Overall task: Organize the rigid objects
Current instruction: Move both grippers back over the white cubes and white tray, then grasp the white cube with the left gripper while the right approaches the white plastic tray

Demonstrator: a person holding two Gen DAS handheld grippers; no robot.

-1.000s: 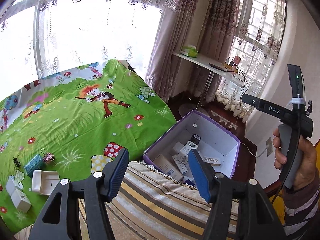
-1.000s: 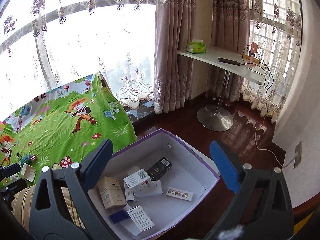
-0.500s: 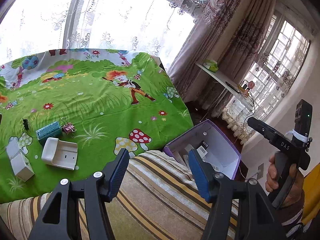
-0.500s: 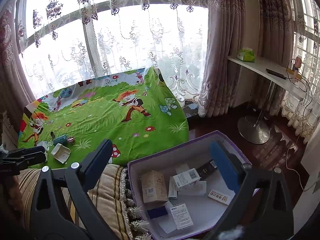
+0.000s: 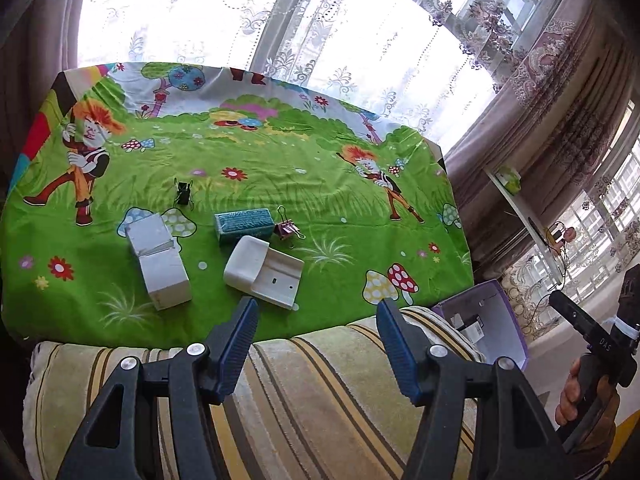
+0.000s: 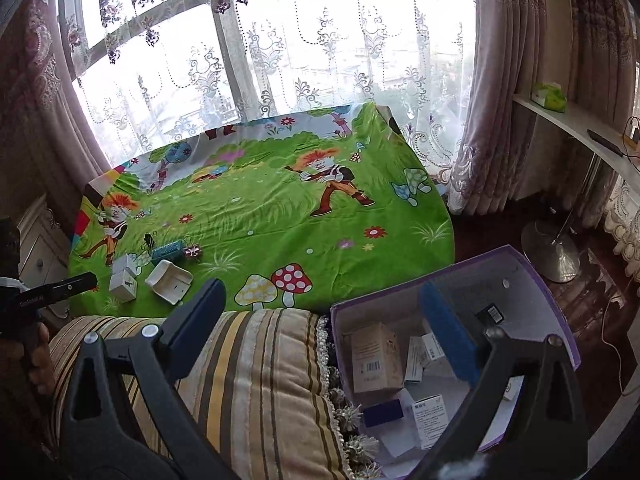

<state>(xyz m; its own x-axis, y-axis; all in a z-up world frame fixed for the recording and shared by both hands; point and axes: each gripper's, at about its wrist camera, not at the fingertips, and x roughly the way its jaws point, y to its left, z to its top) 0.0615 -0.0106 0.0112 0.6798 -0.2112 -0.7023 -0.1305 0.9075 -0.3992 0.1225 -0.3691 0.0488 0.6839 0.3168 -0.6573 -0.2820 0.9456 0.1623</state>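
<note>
Purple box (image 6: 532,268) at lower right already holds sorted cartons, loose items (image 5: 262,270) wait left of centre on the cloth (image 5: 280,160); left gripper (image 5: 314,320) and right gripper (image 6: 320,304) gape wide, both empty, presumably readied for a pick.

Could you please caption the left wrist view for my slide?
Open left claw facing boxes and clips on a green cartoon sheet.

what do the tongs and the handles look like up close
Both tongs, left tongs and right tongs, have black plastic arms with silver screws and ribbed blue pads. The right one's black pistol handle carries white "DAS" lettering and a white band; the hand's sleeve is striped.
</note>
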